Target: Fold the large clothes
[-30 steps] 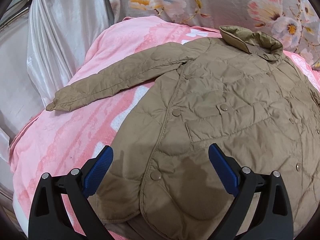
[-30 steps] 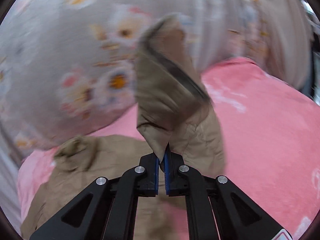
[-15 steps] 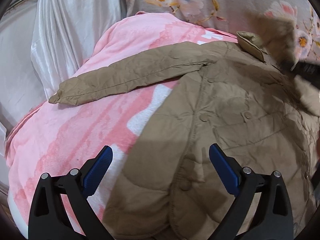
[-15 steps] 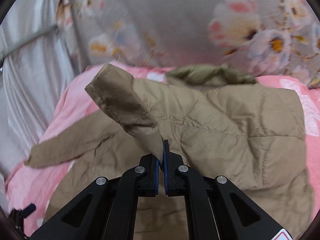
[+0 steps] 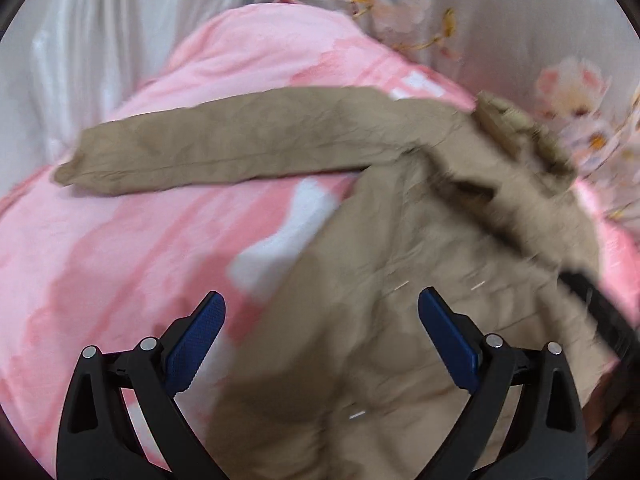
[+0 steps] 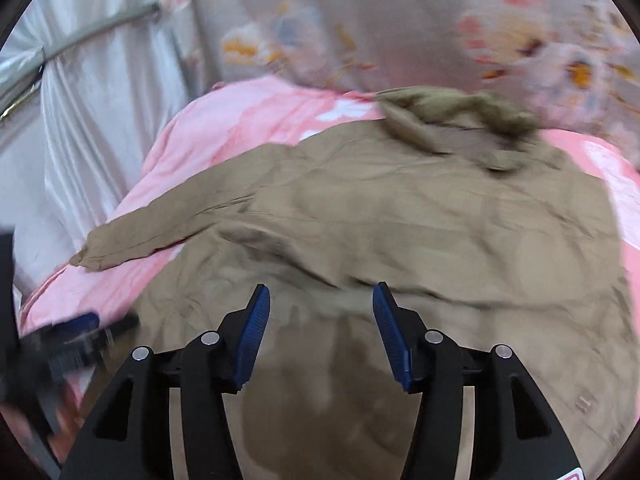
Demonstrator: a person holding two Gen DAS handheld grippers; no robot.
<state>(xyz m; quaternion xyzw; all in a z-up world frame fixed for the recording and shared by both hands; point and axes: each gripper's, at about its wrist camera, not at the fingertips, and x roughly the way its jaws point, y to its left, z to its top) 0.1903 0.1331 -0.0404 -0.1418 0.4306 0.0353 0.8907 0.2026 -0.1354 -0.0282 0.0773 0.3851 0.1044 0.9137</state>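
Note:
A tan quilted jacket lies front up on a pink blanket. Its left sleeve stretches out to the left and its collar points away from me. The other sleeve lies folded across the body. My right gripper hovers just above that folded sleeve; its jaws are opening and nothing is pressed between the pads. My left gripper stands wide open over the jacket's left edge, holding nothing. It also shows blurred at the lower left of the right wrist view as my left gripper.
A grey floral fabric rises behind the blanket. A white satin curtain hangs on the left, with a metal rail above it. Bare pink blanket lies to the left of the jacket.
My right gripper swung the right sleeve over the jacket's body, came down and let it go as its jaws parted. My left gripper shifted left, still open.

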